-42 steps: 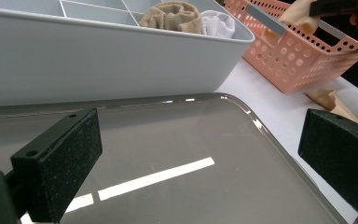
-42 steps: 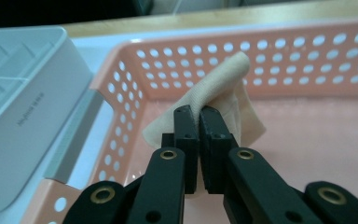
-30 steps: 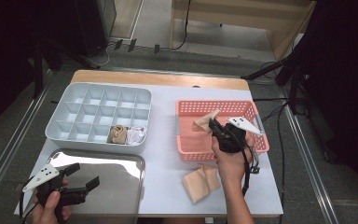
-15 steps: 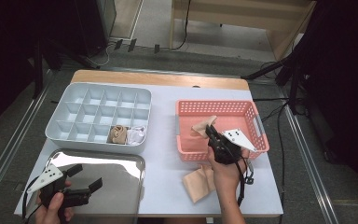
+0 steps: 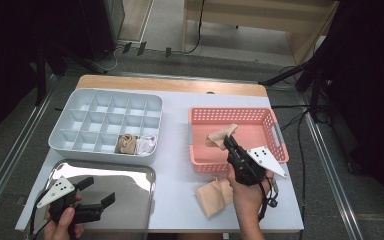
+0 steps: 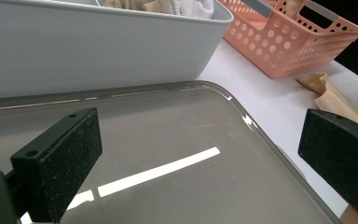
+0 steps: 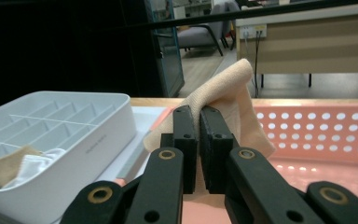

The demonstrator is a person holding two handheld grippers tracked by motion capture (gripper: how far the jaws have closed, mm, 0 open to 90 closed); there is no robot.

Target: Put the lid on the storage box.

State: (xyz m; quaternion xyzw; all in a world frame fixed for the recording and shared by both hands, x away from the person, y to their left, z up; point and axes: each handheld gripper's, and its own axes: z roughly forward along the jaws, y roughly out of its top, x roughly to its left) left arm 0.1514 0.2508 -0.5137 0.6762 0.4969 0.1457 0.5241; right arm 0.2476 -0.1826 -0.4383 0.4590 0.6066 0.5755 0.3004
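— So, where's my left gripper [image 5: 87, 195]?
— Spread wide, empty, over the tray [image 5: 130, 172].
— Right gripper [image 5: 228, 141]?
— Clamped on a sock [image 5: 220, 136] above the basket [image 5: 275, 131]; the organizer [image 5: 80, 145] lies leftward, across the table.

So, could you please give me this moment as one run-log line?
right gripper: shut on beige cloth, above pink basket | left gripper: open, over metal tray | second beige cloth: on table

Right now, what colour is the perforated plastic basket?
Salmon pink; the perforated plastic basket shows best in the high view.
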